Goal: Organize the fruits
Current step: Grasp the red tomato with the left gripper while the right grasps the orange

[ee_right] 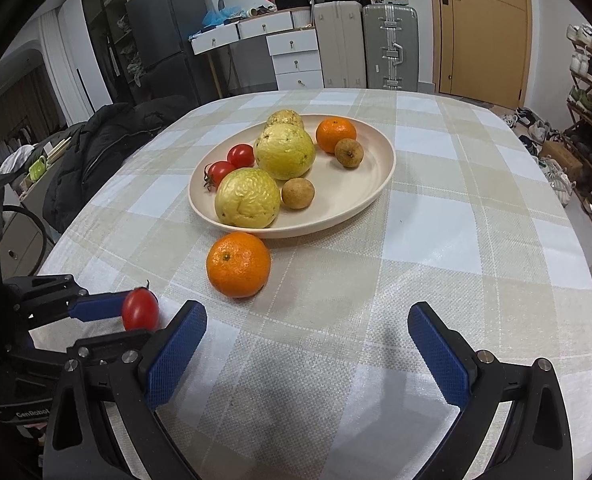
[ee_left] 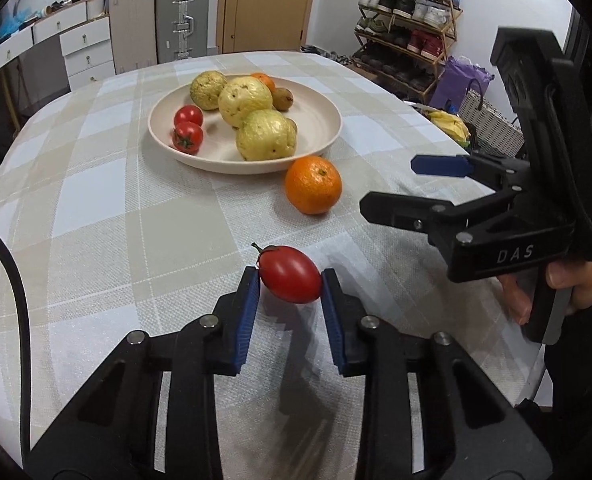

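Nearest of all, the left gripper (ee_left: pixel 290 280) pinches a small oval red tomato (ee_left: pixel 290 274) between its blue pads (ee_left: pixel 247 316), one pad pressed to each end of the fruit, which sits low over the checked cloth of the tabletop (ee_left: pixel 96 240); from the right wrist view the same tomato (ee_right: pixel 140 309) shows at the lower left, caught at the tips of that gripper (ee_right: pixel 136 318). The right gripper (ee_right: pixel 307 344) hangs over bare cloth with its jaws spread wide and nothing between them; in the left wrist view it (ee_left: pixel 387 184) enters from the right, held by a hand (ee_left: pixel 551 284) wrapped round its handle. Just beyond the tomato an orange (ee_left: pixel 313 185) lies on the cloth, right beside the near rim of a pale round plate (ee_left: pixel 323 120). On the plate lie three knobbly yellow-green fruits, the nearest (ee_left: pixel 266 135) by the front rim, two round red tomatoes (ee_left: pixel 188 128) at the left, a second orange (ee_right: pixel 335 134) toward the back, and two small brown fruits (ee_right: pixel 297 193). Past the far edge of the tabletop stand a white chest of drawers (ee_right: pixel 296 56), two hard suitcases (ee_right: pixel 389 46) and a wooden door (ee_right: pixel 483 28). A shoe rack (ee_left: pixel 407 32) full of shoes lines the right wall, and a dark jacket (ee_right: pixel 96 152) is heaped at the left.
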A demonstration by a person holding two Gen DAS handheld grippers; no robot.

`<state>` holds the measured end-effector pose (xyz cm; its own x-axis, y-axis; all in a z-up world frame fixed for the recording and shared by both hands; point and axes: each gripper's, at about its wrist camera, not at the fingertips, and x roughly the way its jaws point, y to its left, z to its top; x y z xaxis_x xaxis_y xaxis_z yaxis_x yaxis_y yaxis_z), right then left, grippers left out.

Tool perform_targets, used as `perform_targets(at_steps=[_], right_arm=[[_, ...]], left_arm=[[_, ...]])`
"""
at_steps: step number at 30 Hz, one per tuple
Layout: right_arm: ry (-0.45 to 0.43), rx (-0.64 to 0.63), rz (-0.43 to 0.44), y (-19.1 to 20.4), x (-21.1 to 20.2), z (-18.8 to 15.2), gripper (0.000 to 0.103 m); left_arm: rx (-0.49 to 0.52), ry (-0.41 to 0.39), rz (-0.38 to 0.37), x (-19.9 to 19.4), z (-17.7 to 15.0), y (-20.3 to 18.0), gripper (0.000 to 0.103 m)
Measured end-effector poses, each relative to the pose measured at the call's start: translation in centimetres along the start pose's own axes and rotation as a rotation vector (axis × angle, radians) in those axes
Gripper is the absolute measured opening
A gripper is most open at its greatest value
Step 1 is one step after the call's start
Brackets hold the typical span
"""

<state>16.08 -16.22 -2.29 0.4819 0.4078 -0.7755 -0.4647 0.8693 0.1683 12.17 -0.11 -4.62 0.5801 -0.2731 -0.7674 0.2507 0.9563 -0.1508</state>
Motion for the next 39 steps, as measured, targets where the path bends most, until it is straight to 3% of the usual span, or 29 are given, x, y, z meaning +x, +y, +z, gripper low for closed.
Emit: perform_targets(at_steps=[11,15,17,20,25,27,33,39], right_arm=[[0.004,-0.01,0.025,1.3,0.6,0.3,0.101],[0.018,-0.024,0.049,2.1,1.1,0.5,0.082],[0.033,-0.024,0.058,2.5,1.6,0.5,0.081],[0.042,-0.043,0.068,3.1,2.1,0.5,0.068],[0.039,-0.058,0.073,3.7,2.6,0.7,0.063],[0.042,-0.054,0.082,3.7,2.9,0.8,0.055],[0.03,0.003,0.12,3.0,3.0,1.4,0.042],[0.01,-0.012,0.115,3.2,2.5,1.4,0.04]], left_arm=[[-0.041,-0.05,0.029,-0.7,0.4,1.6,0.028],[-0.053,-0.053,0.019,-0.7,0.3,1.9,0.025],[-0.056,-0.055,0.021,-0.8,0.3,2.0,0.025],[-0.051,-0.049,0.023,-0.7,0.3,2.0,0.025],[-0.034,-0.024,0.026,-0.4,0.1,1.6,0.025],[-0.023,-0.011,0.024,-0.3,0.1,1.5,0.025],[-0.026,0.018,0.018,0.2,-0.2,1.5,0.026],[-0.049,0.031,-0.006,0.5,-0.3,1.9,0.026]])
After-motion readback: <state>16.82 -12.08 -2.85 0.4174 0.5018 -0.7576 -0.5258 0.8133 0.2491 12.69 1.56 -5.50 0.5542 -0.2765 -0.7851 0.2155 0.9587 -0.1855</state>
